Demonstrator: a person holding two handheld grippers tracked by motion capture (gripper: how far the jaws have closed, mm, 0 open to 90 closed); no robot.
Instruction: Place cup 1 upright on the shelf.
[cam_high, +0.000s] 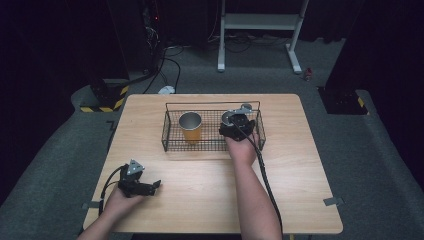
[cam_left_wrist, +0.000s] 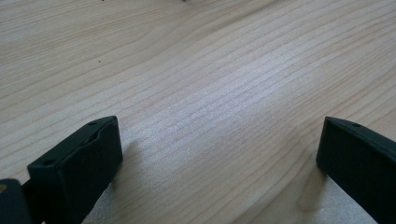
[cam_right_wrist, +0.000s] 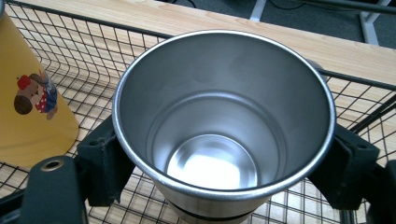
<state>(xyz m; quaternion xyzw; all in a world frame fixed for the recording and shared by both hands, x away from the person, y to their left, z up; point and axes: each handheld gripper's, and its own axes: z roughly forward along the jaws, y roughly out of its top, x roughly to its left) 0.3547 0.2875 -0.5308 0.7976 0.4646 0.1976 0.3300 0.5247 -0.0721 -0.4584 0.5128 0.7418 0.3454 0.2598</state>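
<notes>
A black wire basket (cam_high: 212, 103) stands on the wooden table (cam_high: 200, 190), toward the back. A yellow cup (cam_high: 190, 126) with a cartoon print stands upright in its left half. A steel cup (cam_high: 228, 117) stands upright in the right half, and my right gripper (cam_high: 235, 122) is shut on it. In the right gripper view the jaws press both sides of the steel cup (cam_right_wrist: 224, 93), which is empty inside, with the yellow cup (cam_right_wrist: 28, 102) to its left. My left gripper (cam_high: 156, 186) rests open on the table at the front left, with bare wood between its jaws (cam_left_wrist: 219, 154).
The basket's wire wall (cam_right_wrist: 93, 51) runs close behind and beside the steel cup. Beyond the table's far edge are a white metal frame (cam_high: 260, 22), cables and yellow-black striped bases on the grey floor.
</notes>
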